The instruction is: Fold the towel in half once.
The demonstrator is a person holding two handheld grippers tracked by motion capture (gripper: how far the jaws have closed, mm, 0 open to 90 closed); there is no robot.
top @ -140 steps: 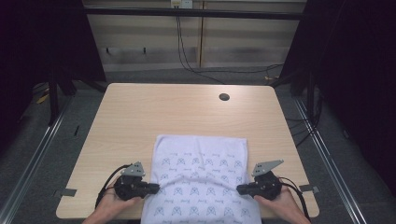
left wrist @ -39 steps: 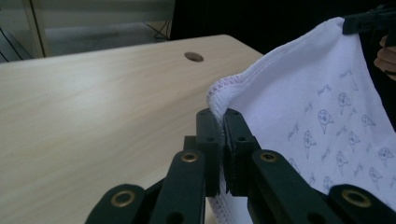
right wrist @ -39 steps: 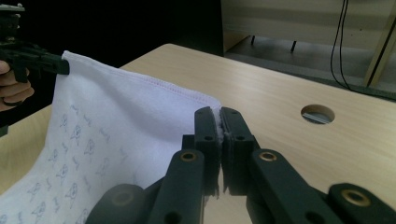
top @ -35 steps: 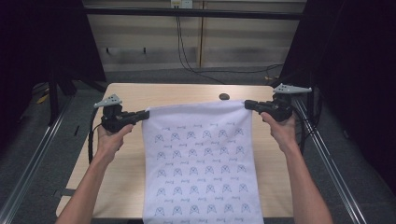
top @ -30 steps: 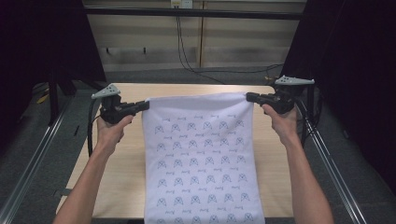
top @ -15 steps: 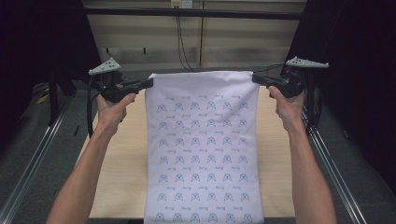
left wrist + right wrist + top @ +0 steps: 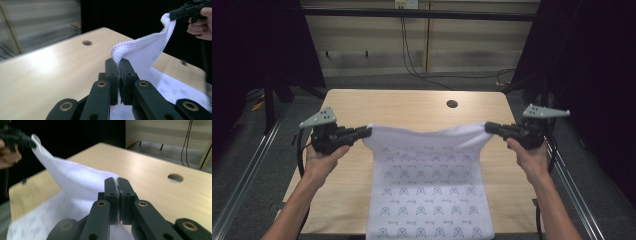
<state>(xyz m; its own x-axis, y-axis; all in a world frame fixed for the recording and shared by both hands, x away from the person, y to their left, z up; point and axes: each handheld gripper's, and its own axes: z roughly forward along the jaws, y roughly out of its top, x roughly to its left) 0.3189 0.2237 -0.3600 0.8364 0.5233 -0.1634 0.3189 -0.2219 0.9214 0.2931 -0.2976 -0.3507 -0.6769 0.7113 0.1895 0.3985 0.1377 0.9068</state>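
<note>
You have the white cloth (image 7: 429,185) pinched at its 2 far corners, 1 in each hand. Your left hand-held gripper (image 7: 364,132) has its jaws clamped narrow on the left corner, and in the left gripper view the hemmed edge bunches up right between the black jaws of that hand-held gripper (image 7: 119,75). Your right hand-held gripper (image 7: 489,127) grips the opposite corner the same way; the right gripper view shows the stitched hem squeezed flat in the jaws of that hand-held gripper (image 7: 119,195).

As far as I can judge, the cloth is opened out and you are partway through spreading it: the far edge hangs raised between the 2 hand-held grippers, sagging a little in the middle, while the printed part slopes down from them onto the tabletop (image 7: 412,102) and runs toward you, its near end at or just over the near edge. What looks left is to lower the held edge onto the wood, pull out the slack, and let go of both corners.

The cloth's long axis runs from the hand-held grippers back toward your body, with the short edge strung across between your hands. The printed face is up. The round hole (image 7: 452,104) in the tabletop lies beyond the held edge, closer to your right hand-held gripper.
</note>
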